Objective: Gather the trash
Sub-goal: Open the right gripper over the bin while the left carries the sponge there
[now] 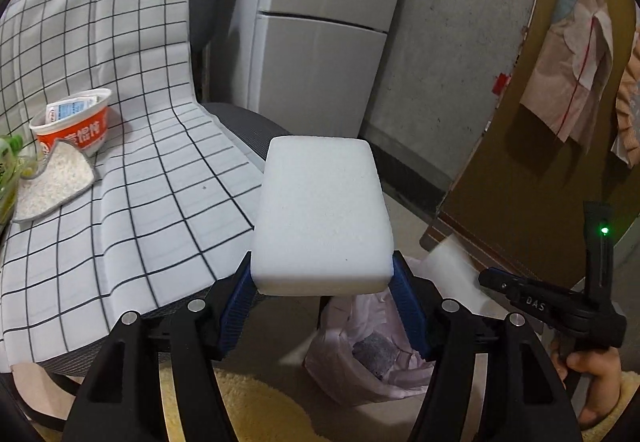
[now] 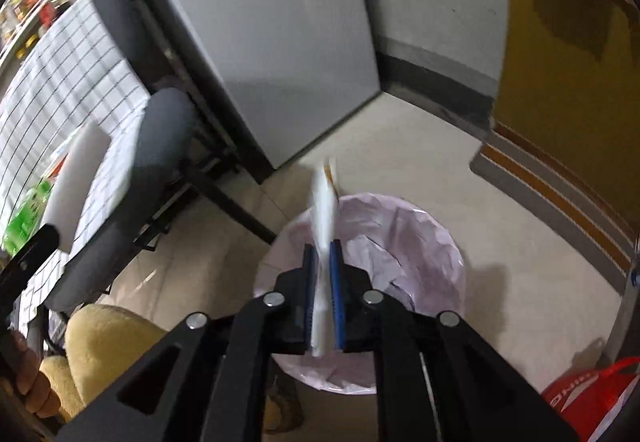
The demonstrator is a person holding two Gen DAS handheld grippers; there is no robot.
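Clamped between the blue pads [image 1: 408,306] of the left gripper [image 1: 322,302]: a white foam block [image 1: 322,216], filling the centre of the left wrist view, jaws spread wide around its near end. Below and behind it, at lower centre, a bin lined with a pale pink bag [image 1: 360,354], a grey lump lying inside. To the left, a checked cloth [image 1: 132,170] draped over a chair, carrying an orange-and-white instant-noodle cup [image 1: 76,120] and a small white towel with grey edging [image 1: 54,180] at mid left. At lower right, the other gripper's black frame with a green light, a hand [image 1: 596,378] on its handle.

In the right wrist view, narrow jaws on the right gripper [image 2: 323,282], a thin white wrapper with chopsticks [image 2: 326,202] standing between the blue pads [image 2: 336,282], slightly blurred; whether the pads press it cannot be told. Directly beneath, at centre, the pink-lined bin [image 2: 420,238] on pale floor tiles. Upper centre, a grey fridge [image 2: 280,54]. Left, the grey chair [image 2: 160,138] under the checked cloth, the foam block seen edge-on at mid left. Lower right corner, a red bag [image 2: 588,398].
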